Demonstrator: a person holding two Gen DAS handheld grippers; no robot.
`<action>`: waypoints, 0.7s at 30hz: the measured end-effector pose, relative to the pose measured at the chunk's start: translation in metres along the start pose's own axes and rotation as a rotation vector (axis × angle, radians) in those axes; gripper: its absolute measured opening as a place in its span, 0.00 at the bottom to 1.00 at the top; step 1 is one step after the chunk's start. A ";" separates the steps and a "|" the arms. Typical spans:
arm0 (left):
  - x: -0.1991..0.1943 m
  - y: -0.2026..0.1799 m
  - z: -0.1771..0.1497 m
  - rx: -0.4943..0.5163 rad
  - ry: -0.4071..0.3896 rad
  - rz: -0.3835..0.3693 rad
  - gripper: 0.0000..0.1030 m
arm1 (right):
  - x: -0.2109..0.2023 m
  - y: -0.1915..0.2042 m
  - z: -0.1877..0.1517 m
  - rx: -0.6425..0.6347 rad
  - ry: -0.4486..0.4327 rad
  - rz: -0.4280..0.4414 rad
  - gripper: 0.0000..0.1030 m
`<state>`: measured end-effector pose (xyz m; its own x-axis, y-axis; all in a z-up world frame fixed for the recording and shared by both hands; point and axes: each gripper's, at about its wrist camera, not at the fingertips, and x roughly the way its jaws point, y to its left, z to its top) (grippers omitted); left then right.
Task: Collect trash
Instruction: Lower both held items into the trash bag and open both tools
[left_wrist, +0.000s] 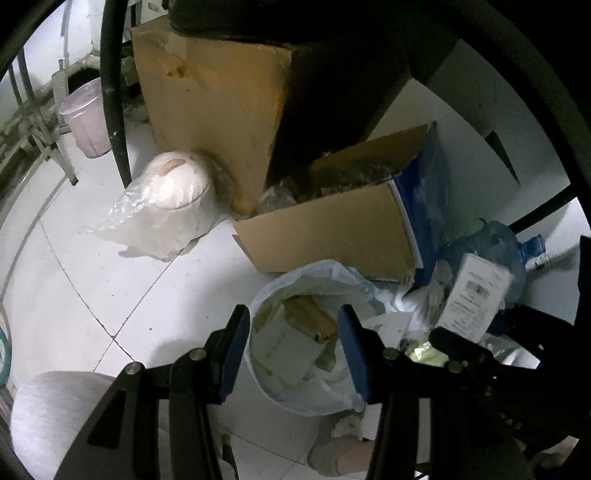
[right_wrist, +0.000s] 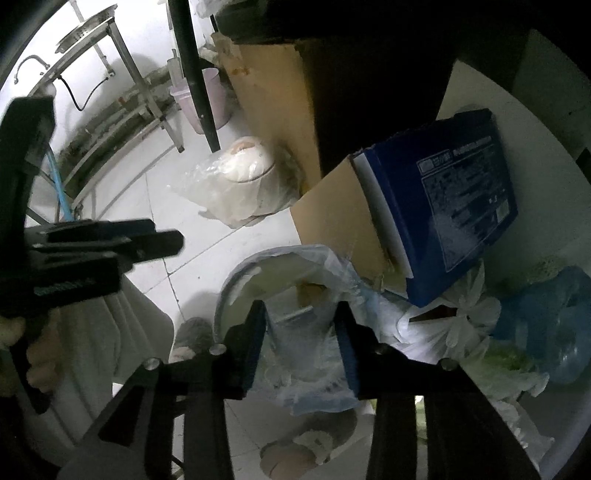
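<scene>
Two grippers hang over a round waste bin lined with a pale translucent plastic bag (left_wrist: 306, 325), which sits on the white tiled floor (left_wrist: 110, 280) in the lower middle of both views. In the left wrist view the left gripper (left_wrist: 293, 349) points steeply down with its blue-padded fingers (left_wrist: 234, 354) standing moderately wide on either side of the bin's mouth, pressing on nothing; paper and cardboard scraps (left_wrist: 295, 332) lie inside the liner. In the right wrist view the right gripper (right_wrist: 303, 349) has its fingers at a narrower gap, with crumpled liner film (right_wrist: 306, 373) between them; whether the pads actually pinch it cannot be told. Right of the bin lie a tied white plastic bag (right_wrist: 454, 325), a blue water jug (right_wrist: 546, 325) and an open brown and blue cardboard box (left_wrist: 332, 229).

The step in hand looks like gathering the liner's rim. To do it well, each gripper should probably catch the film at opposite sides of the mouth, close fully on several layers, then draw upward evenly so the contents stay inside and the thin plastic does not tear.
</scene>
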<state>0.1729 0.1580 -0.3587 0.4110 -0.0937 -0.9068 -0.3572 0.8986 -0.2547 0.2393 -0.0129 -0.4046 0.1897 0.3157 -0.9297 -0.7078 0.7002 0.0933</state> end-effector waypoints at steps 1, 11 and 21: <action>-0.002 0.002 0.000 -0.001 0.000 -0.001 0.48 | -0.001 0.001 0.000 0.001 0.002 0.001 0.37; -0.024 0.007 -0.006 -0.001 -0.027 0.004 0.48 | -0.018 0.010 -0.007 -0.039 0.000 0.023 0.40; -0.047 0.018 -0.010 -0.027 -0.067 0.008 0.48 | -0.026 0.018 -0.010 -0.043 0.025 0.059 0.62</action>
<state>0.1393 0.1744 -0.3243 0.4625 -0.0569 -0.8848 -0.3827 0.8874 -0.2571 0.2148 -0.0152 -0.3827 0.1301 0.3396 -0.9315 -0.7461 0.6523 0.1336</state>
